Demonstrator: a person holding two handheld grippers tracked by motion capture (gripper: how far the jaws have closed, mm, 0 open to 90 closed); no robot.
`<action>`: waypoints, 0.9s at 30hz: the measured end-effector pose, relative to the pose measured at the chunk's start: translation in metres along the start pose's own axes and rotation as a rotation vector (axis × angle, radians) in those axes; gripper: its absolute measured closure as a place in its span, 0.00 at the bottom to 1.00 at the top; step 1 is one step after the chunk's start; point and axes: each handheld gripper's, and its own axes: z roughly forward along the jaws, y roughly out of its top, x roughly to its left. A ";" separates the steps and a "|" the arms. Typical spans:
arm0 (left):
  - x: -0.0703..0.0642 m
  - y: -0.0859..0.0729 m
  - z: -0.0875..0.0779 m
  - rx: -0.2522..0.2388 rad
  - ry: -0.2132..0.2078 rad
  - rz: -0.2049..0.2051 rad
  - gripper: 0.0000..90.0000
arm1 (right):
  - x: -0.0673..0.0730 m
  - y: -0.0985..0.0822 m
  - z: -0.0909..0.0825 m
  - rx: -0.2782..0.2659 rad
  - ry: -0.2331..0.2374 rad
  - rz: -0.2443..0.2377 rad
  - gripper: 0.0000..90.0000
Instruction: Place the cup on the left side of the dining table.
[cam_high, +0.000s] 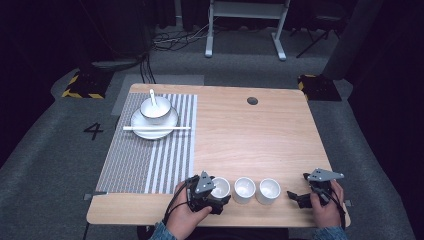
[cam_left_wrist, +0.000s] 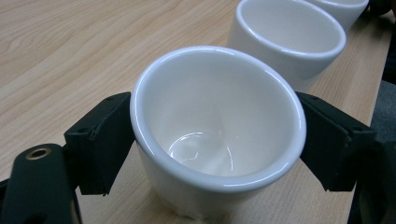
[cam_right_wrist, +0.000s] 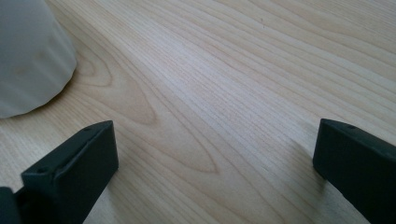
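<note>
- The left cup (cam_left_wrist: 218, 135) of a row of three is clasped by the left gripper (cam_high: 214, 194) at the table's (cam_high: 250, 140) near edge; in the left gripper view one black jaw is pressed against each side of the wall, just under the rim.
- The grip is judged sound but high — it should be kept firm and even, since glazed ware is likely to slip between flat jaws.
- The cup appears to be tipped toward the camera, so it should be levelled before it is carried.
- The middle cup (cam_high: 244, 189) stands just beside the held one; a straight lift is advised before any sideways travel, so that the neighbour is not knocked.
- The right gripper (cam_high: 303, 196) is held released near the table's right edge, its jaws spread wide over bare wood, with the right cup (cam_high: 268, 190) just to its left.
- The mat (cam_high: 150, 150) with plate (cam_high: 142, 122), bowl (cam_high: 156, 110), spoon (cam_high: 152, 96) and chopsticks (cam_high: 157, 128) lies well apart — if the cup is meant for it, the bare near part of the mat is the safer spot.
</note>
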 end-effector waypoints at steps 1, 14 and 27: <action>0.000 -0.001 0.001 0.007 -0.001 0.004 0.20 | 0.000 0.000 0.000 0.000 0.000 0.000 0.00; 0.000 -0.004 0.003 0.004 0.009 0.023 0.28 | 0.000 0.000 0.000 0.000 0.000 0.000 0.00; 0.000 -0.004 0.003 0.006 0.010 0.030 0.28 | 0.000 0.000 0.000 0.000 0.000 0.000 0.00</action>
